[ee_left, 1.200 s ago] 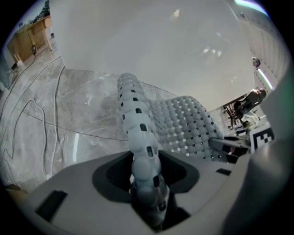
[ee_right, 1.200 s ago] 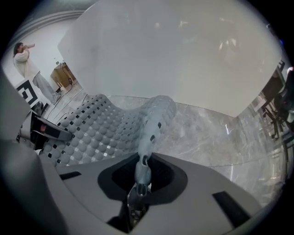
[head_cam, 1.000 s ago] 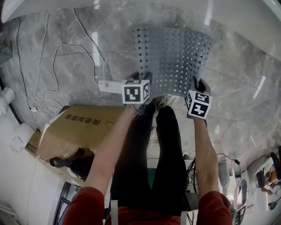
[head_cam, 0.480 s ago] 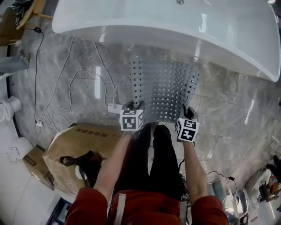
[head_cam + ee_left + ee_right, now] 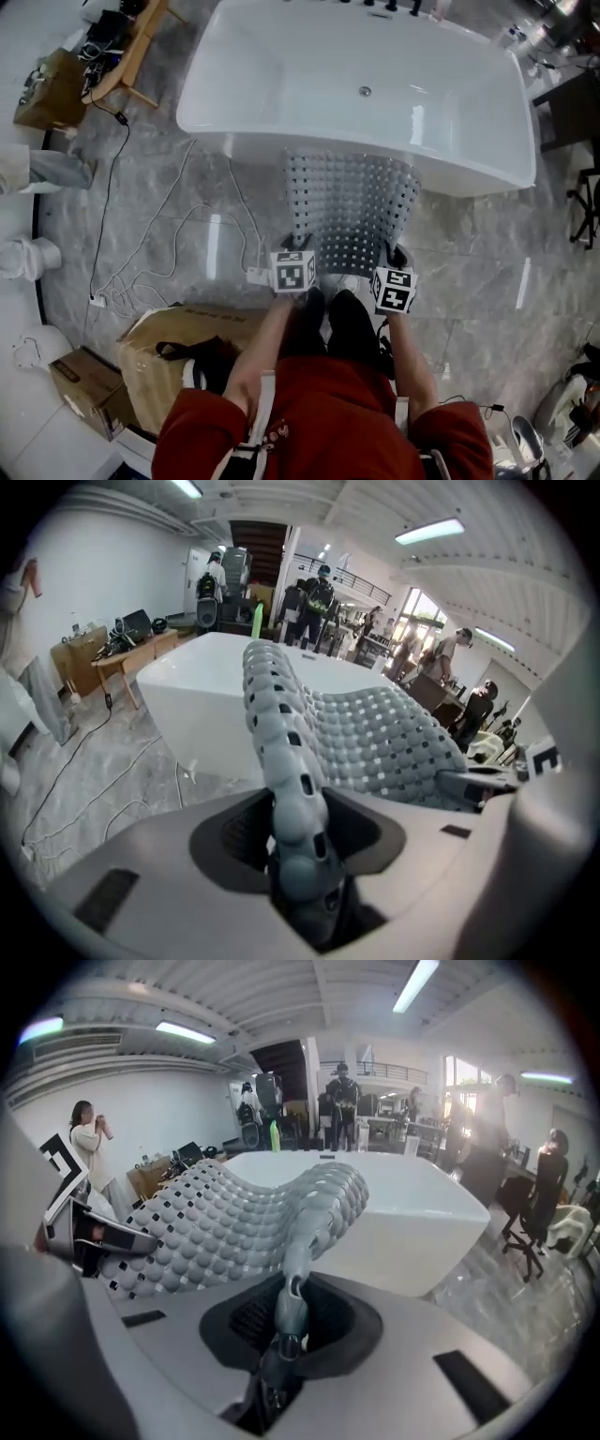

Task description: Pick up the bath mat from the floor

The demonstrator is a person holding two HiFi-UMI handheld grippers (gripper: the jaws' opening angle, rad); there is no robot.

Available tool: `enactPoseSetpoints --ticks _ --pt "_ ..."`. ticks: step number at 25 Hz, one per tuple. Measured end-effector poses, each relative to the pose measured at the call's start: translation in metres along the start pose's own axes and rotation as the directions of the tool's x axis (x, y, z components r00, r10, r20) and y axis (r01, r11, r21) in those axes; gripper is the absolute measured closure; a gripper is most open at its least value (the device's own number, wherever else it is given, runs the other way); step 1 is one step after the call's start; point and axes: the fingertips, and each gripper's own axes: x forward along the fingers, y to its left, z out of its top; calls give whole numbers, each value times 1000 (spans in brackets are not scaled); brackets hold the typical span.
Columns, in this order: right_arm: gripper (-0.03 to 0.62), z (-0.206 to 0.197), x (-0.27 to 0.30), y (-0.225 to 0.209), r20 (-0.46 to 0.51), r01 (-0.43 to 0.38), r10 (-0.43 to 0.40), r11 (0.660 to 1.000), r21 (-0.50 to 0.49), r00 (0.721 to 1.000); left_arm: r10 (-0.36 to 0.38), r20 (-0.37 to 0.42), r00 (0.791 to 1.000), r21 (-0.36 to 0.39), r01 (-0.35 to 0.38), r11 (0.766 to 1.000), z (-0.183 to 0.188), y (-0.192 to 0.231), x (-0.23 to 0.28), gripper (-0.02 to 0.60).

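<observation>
The grey bath mat [image 5: 352, 208], dotted with holes, hangs stretched between my two grippers in front of the white bathtub [image 5: 356, 89]. My left gripper [image 5: 298, 247] is shut on the mat's near left corner. My right gripper [image 5: 396, 257] is shut on its near right corner. In the left gripper view the bumpy mat [image 5: 375, 742] runs away from the left gripper [image 5: 300, 860], whose jaws pinch a thick fold. In the right gripper view the mat [image 5: 234, 1218] sags towards the tub, and the right gripper [image 5: 284, 1330] clamps a thin edge.
A cardboard box [image 5: 183, 352] stands by my left leg, with a smaller box [image 5: 80, 384] beside it. A power strip [image 5: 258, 276] and loose cables [image 5: 141, 272] lie on the marble floor. A wooden table [image 5: 131, 42] is at the far left. People stand in the background [image 5: 319, 597].
The mat has come up from the floor with both grippers still clamped on it. The head view has pulled back, so the whole bathtub now shows beyond the mat.
</observation>
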Motion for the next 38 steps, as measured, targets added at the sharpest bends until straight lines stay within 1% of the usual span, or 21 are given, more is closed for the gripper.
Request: enactPoseSetpoints --ticks 4,7,10,13,16,21,24,27,31,34,38 --pt "546 50 -28 2 77 24 -26 999 24 997 -17 89 996 10 16 1000 47 -13 -37 411" --pt "546 90 -46 1 148 28 -31 999 27 989 -23 166 986 27 18 999 85 -21 -62 411" --pt "546 120 -63 4 203 35 -41 999 33 978 -41 225 973 42 32 999 113 -25 -86 411" --pt "546 142 -75 1 245 42 -49 999 33 968 -54 269 962 66 37 997 134 -30 -99 411" --pt "546 160 -80 -10 284 53 -62 998 39 957 -69 306 950 82 46 996 153 -39 -102 411" --pt "546 183 -93 -14 322 60 -76 996 59 944 -84 347 934 97 54 994 174 -47 -117 413" --pt "546 201 -108 -13 364 57 -75 997 61 928 -89 389 917 108 50 993 189 -53 -133 413" --pt "546 222 -122 -13 425 61 -81 996 60 902 -92 449 889 121 42 992 209 -55 -150 414" --pt "548 256 -147 -20 514 71 -96 995 68 852 -105 533 839 144 33 989 240 -63 -179 414" --pt "548 279 -170 -25 580 74 -103 995 74 808 -116 597 794 164 20 986 260 -73 -204 414" --pt "548 305 -202 -28 662 86 -111 994 70 742 -138 675 725 197 2 980 283 -85 -238 414"
